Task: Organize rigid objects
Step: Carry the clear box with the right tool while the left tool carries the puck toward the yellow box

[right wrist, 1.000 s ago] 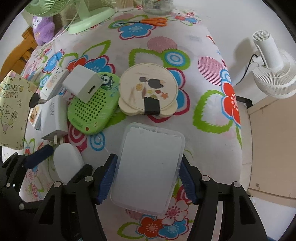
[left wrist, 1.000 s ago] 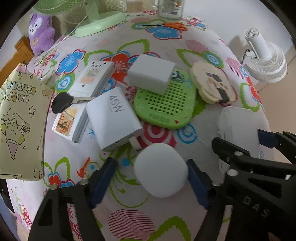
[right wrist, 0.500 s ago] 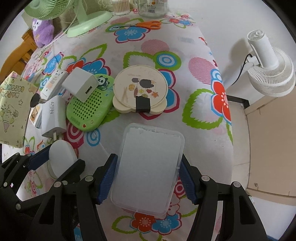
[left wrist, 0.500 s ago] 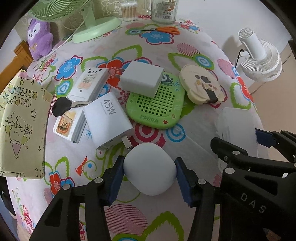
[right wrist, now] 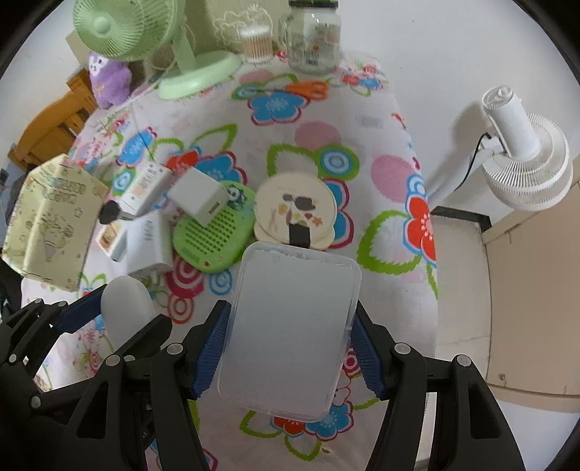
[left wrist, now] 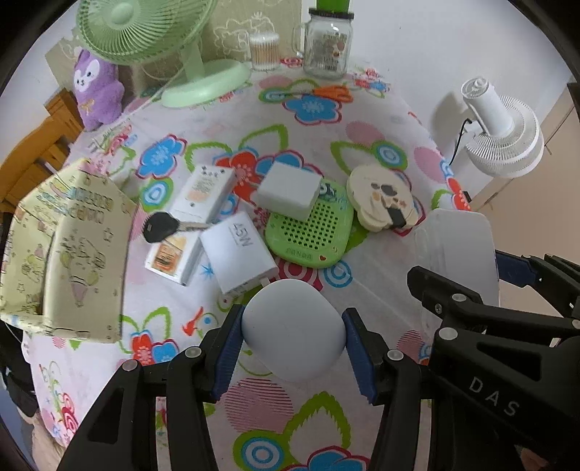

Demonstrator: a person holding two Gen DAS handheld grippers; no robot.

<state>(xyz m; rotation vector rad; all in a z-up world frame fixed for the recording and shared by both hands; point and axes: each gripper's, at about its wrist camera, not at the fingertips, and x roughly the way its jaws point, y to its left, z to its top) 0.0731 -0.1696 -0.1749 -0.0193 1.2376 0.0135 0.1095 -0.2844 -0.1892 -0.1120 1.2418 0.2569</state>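
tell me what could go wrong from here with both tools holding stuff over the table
1. The white rounded case is smooth and curved, pinched by the left tool only at its sides; it could squirt out.
2. The clear plastic box in the right tool is thin-walled and may flex and slip.
3. The two tools sit close together; swinging either could knock the other's load onto the 45W charger.

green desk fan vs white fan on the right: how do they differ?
The green desk fan stands on the flowered tablecloth at the back; the white fan stands off the table, beside its right edge.
The green fan's head sits on a slim stem over a flat round base; the white fan has a thick cylindrical housing behind its ribbed grille.
A black cord runs to the white fan, a pale one from the green fan.
Both have round grilles.
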